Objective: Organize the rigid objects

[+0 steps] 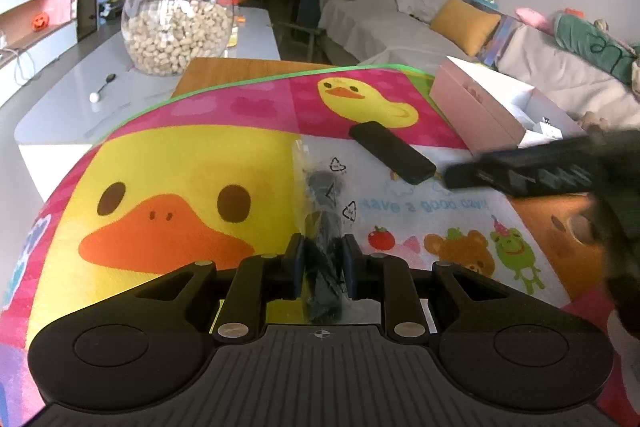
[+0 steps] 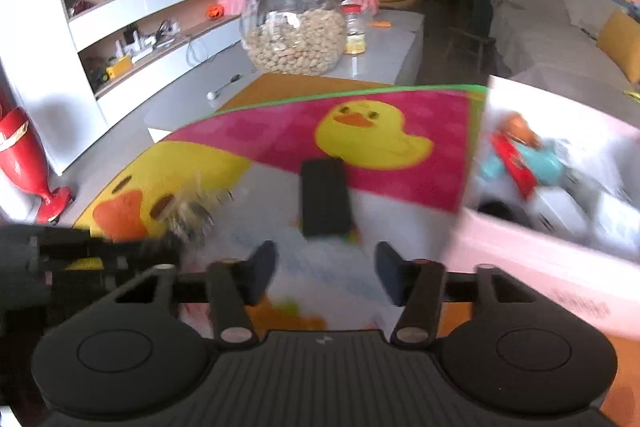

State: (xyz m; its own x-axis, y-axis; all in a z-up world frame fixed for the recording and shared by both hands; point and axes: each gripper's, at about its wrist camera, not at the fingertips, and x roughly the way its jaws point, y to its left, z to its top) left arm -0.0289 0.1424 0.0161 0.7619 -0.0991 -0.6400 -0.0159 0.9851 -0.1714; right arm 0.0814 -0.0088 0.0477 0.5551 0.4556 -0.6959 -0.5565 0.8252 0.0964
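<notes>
In the left wrist view my left gripper point(image 1: 323, 255) is shut on a clear plastic bag point(image 1: 320, 195) with a black item inside, held just above the duck-print mat point(image 1: 168, 167). A flat black rectangular object point(image 1: 392, 151) lies on the mat beyond it. The right gripper point(image 1: 520, 171) shows there as a dark blur on the right. In the right wrist view my right gripper point(image 2: 326, 275) is open with nothing between its fingers, and the black object point(image 2: 325, 197) lies straight ahead of it. A pink box point(image 2: 540, 259) holding toys stands to its right; the left gripper point(image 2: 80, 255) is blurred at the left.
A glass jar of peanuts point(image 1: 178, 23) and a spoon point(image 1: 105, 87) sit on the grey low table point(image 1: 60, 107) behind the mat. A covered sofa point(image 1: 420, 27) runs along the right. A red standing object point(image 2: 28, 163) is on the floor at the left.
</notes>
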